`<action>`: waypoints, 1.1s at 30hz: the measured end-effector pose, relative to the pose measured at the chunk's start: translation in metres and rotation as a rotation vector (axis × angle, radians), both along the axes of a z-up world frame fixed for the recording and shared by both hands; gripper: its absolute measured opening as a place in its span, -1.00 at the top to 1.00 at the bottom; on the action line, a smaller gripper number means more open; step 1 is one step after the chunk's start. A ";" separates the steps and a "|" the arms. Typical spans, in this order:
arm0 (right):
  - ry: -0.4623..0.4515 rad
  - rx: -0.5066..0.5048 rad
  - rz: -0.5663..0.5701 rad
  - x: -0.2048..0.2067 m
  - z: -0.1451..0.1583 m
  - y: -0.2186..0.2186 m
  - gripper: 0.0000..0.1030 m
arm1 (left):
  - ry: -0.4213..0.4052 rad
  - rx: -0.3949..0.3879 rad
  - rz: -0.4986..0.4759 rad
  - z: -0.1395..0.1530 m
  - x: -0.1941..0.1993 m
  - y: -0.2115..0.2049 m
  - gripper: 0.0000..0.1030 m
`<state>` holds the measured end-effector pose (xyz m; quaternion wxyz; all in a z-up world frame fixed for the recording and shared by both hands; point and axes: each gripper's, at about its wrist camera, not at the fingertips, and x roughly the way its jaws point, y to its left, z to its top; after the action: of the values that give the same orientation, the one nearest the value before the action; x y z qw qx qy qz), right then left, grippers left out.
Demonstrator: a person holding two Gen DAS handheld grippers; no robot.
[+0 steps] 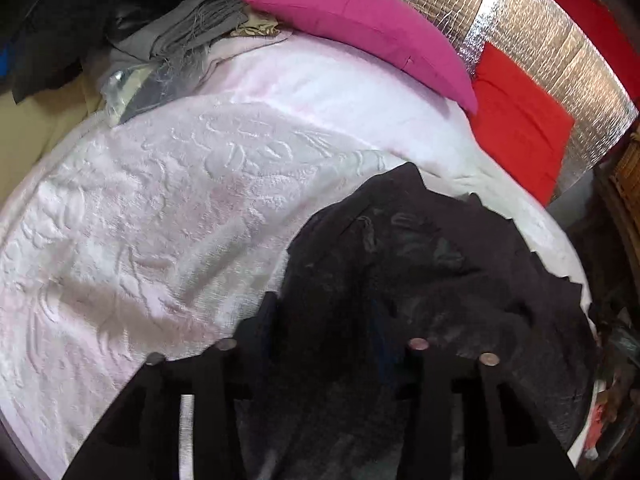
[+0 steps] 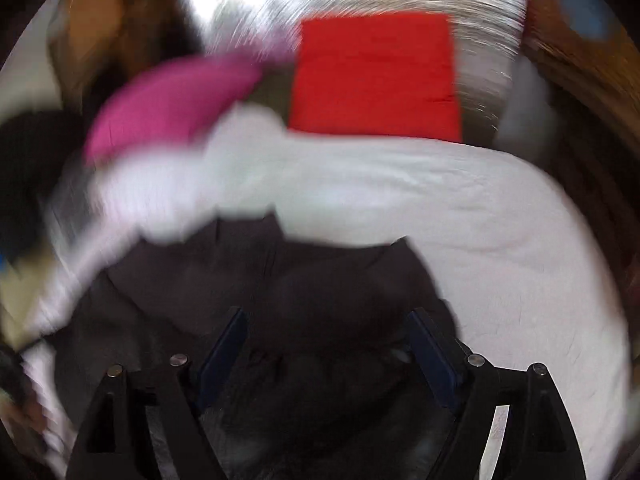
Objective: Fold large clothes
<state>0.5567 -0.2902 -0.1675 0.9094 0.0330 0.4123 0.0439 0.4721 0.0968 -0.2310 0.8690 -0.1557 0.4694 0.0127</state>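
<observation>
A bed fills both views, spread with a pale pink embossed blanket [image 1: 160,216], and at its head a magenta pillow [image 1: 360,28] and a red pillow [image 1: 520,128] lean against a silvery quilted wall panel [image 1: 560,44]. The dark garment [image 1: 400,272] I am folding lies bunched on the near part of the bed, under both of my claws. My left gripper [image 1: 324,320] sits low over its dark cloth, and black on black hides the fingertips, so I cannot tell whether they pinch a fold or stand just apart around it. My right gripper [image 2: 328,344] has its jaws spread wide, the blue-padded fingers [image 2: 224,344] on either side of a hump of the garment with nothing pressed between them; that view is smeared with motion. The risk as I see it: if my left claw has only a thin pinch, or none, a lift will let the cloth slide out and the fold will collapse; and if my right claw closes on this thick hump it may gather several layers and drag the whole heap askew. Open blanket stretches wide on the left of the left view, good room to lay the garment flat; on the right the mattress edge [image 1: 576,280] is close, with dark clutter beyond, so cloth pushed that way could slip off.
</observation>
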 end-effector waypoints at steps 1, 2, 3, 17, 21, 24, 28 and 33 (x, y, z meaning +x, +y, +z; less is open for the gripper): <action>0.028 -0.098 0.007 0.014 -0.010 0.019 -0.64 | -0.008 0.008 0.002 0.001 -0.001 0.000 0.31; 0.046 -0.152 0.002 0.021 -0.019 0.025 -0.63 | -0.016 0.005 0.002 0.003 -0.003 0.001 0.36; 0.072 -0.190 -0.009 0.025 -0.032 0.028 -0.61 | -0.019 -0.001 0.000 0.003 -0.003 0.001 0.44; 0.123 -0.063 -0.120 0.072 -0.051 0.026 0.74 | -0.018 -0.010 0.013 0.003 -0.005 0.015 0.56; 0.073 0.097 -0.164 0.066 -0.026 0.013 0.64 | -0.010 -0.018 0.001 0.005 -0.007 0.019 0.44; -0.030 0.139 -0.117 0.048 0.000 0.040 -0.08 | -0.021 -0.021 -0.005 0.011 -0.010 0.020 0.40; -0.088 0.219 0.069 0.043 0.026 0.092 -0.85 | -0.001 -0.031 -0.025 0.010 -0.009 0.016 0.40; 0.045 0.107 0.173 0.061 0.003 0.168 -0.78 | -0.003 -0.012 -0.043 0.010 -0.011 0.013 0.40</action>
<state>0.6179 -0.1226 -0.1643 0.8897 0.0470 0.4309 0.1434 0.4607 0.1100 -0.2215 0.8688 -0.1507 0.4716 -0.0088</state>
